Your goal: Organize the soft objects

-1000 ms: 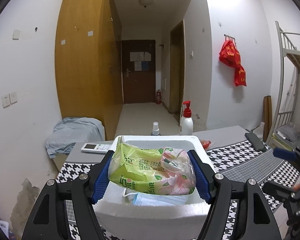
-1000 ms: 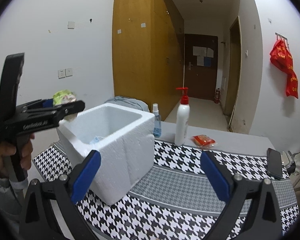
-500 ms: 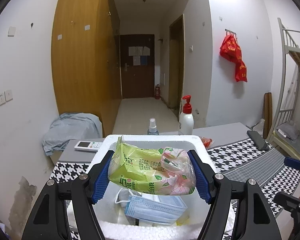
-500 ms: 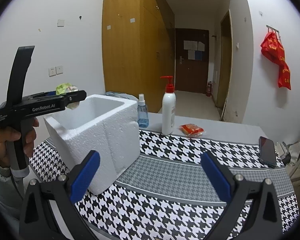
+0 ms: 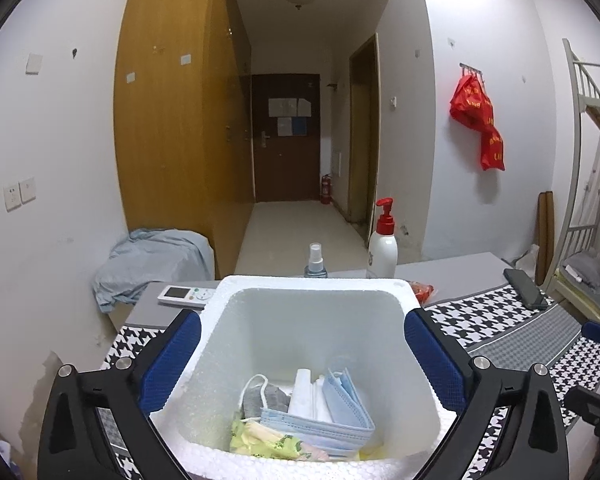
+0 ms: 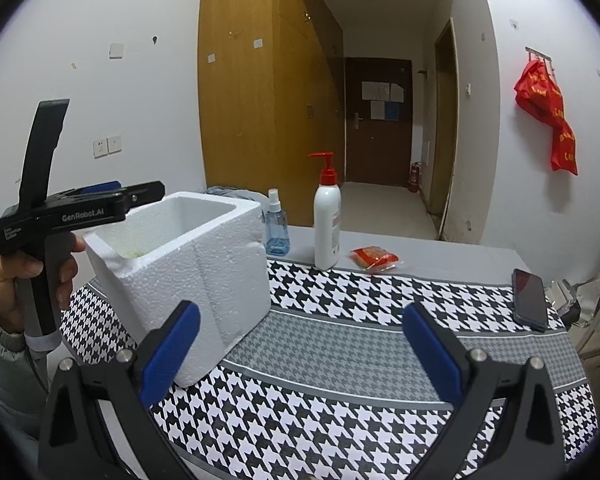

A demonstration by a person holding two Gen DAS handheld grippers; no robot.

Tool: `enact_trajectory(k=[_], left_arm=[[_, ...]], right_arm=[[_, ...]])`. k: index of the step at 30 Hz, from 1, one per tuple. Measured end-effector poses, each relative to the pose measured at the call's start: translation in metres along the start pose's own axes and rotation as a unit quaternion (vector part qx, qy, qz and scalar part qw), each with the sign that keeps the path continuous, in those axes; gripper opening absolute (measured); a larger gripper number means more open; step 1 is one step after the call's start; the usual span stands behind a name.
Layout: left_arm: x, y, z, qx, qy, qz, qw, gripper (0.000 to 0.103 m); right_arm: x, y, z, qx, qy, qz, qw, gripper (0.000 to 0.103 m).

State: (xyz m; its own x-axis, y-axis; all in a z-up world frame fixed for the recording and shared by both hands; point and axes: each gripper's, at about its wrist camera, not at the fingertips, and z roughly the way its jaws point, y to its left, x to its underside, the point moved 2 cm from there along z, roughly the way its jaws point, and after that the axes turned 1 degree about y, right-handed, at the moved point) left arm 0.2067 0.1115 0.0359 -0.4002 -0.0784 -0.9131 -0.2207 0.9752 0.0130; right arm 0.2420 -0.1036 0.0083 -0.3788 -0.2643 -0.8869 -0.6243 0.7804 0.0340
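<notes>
- So the big change: a moment ago the left claw (image 5: 302,354) was squeezing that green tissue pack over the foam box (image 5: 406,312), and now there's nothing between the pads. The jaws are opening, and they already sit wide enough to straddle the box's side walls.
- The tissue pack (image 5: 274,442) has dropped in. It's lying at the bottom near the front wall, partly tucked under the blue face masks (image 5: 340,412), with a grey mask (image 5: 260,398) and something white folded next to them. The front rim hides part of the pack, so I can't say exactly how it landed.
- From the right wrist view you can see the person's hand (image 6: 28,280) holding the left claw up over the near corner of the box, with just a sliver of green showing inside.
- The right claw (image 6: 300,344) is spread wide with nothing in it, hanging over the houndstooth tabletop (image 6: 340,344), well clear of the box. It's barely shifted compared with a second back.
- What it means, imo: this drop-off looks done. The soft stuff is piling up in the box.
- What's left out on the tabletop is a pump bottle (image 6: 327,220), spray bottle (image 6: 275,228), red snack packet (image 6: 374,258), phone (image 6: 530,298) and a remote (image 5: 184,294). Only the packet looks remotely squishy, so my guess is the sorting's close to finished.
</notes>
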Motion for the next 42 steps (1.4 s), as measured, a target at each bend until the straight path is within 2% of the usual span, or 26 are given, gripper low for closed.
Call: enact_trajectory(k=[10, 20, 31, 42], left_arm=[[-0.001, -0.002, -0.015, 0.007, -0.008, -0.003, 0.9999, 0.102], [0.005, -0.007, -0.056, 0.006, -0.034, 0.0, 0.9994, 0.102], [0.015, -0.017, -0.111, -0.004, -0.06, -0.001, 0.9982, 0.102], [0.021, -0.033, -0.146, -0.002, -0.084, 0.006, 0.9965, 0.102]], right_arm=[[-0.004, 0.004, -0.008, 0.005, -0.006, -0.002, 1.0, 0.102], [-0.007, 0.015, -0.03, 0.009, -0.026, -0.004, 1.0, 0.102], [-0.001, 0.028, -0.072, 0.011, -0.052, -0.004, 0.999, 0.102], [0.008, 0.036, -0.11, 0.016, -0.073, -0.006, 0.997, 0.102]])
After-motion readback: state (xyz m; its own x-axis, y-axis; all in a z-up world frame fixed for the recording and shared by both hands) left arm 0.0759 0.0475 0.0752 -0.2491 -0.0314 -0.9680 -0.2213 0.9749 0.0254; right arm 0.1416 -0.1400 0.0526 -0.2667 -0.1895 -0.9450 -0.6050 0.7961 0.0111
